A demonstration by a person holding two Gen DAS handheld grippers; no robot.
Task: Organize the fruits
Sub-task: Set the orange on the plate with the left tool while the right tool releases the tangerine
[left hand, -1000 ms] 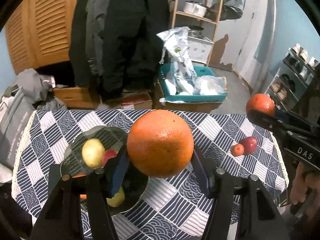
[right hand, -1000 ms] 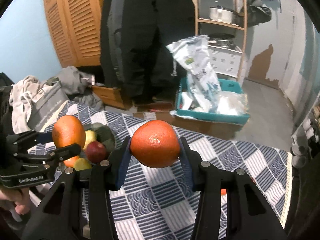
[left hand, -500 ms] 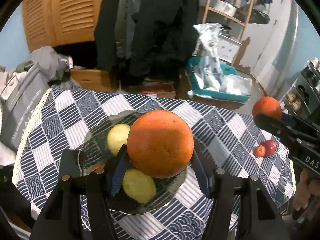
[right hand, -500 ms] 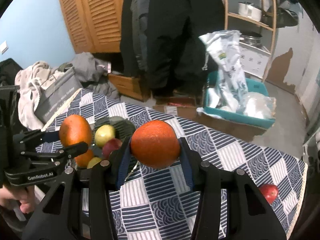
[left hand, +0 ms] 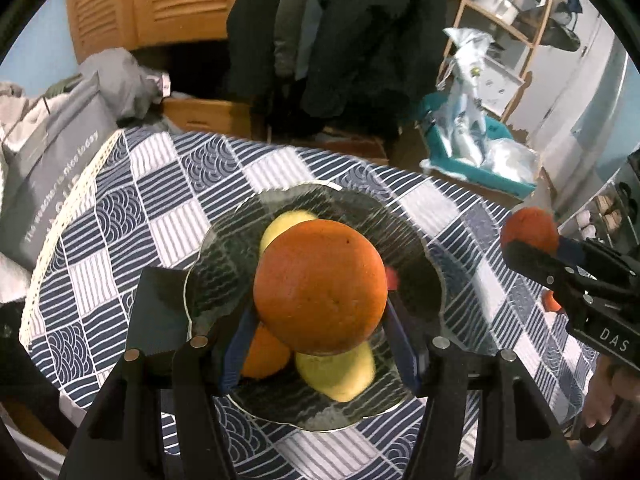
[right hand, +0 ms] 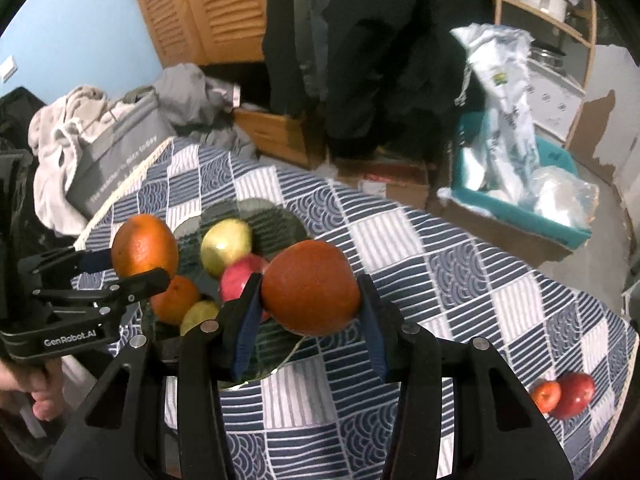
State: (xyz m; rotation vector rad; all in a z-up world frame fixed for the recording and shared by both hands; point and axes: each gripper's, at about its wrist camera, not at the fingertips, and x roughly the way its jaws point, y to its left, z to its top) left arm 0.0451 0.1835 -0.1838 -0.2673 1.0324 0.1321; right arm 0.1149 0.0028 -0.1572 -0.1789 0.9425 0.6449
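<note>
My left gripper (left hand: 322,304) is shut on a large orange (left hand: 320,286), held directly above the glass bowl (left hand: 224,256). The bowl holds two yellow fruits (left hand: 340,376), a small orange (left hand: 268,356) and a red fruit (left hand: 393,278), partly hidden by the held orange. My right gripper (right hand: 310,300) is shut on a second orange (right hand: 312,284) over the bowl's right rim (right hand: 280,216). In the right wrist view the left gripper (right hand: 136,264) and its orange (right hand: 144,244) hang above the bowl's left side. Two red fruits (right hand: 574,394) lie on the cloth, far right.
The table wears a blue and white patterned cloth (right hand: 440,264). A grey bag (left hand: 52,176) leans at its left edge. Behind the table stand a teal crate of plastic bags (right hand: 520,196), cardboard boxes, hanging dark coats and a wooden shelf. A hand (right hand: 40,396) grips the left handle.
Both grippers have moved left and downward with their oranges. The bowl now lies right beneath the left orange, and the right orange has reached the bowl's rim.
</note>
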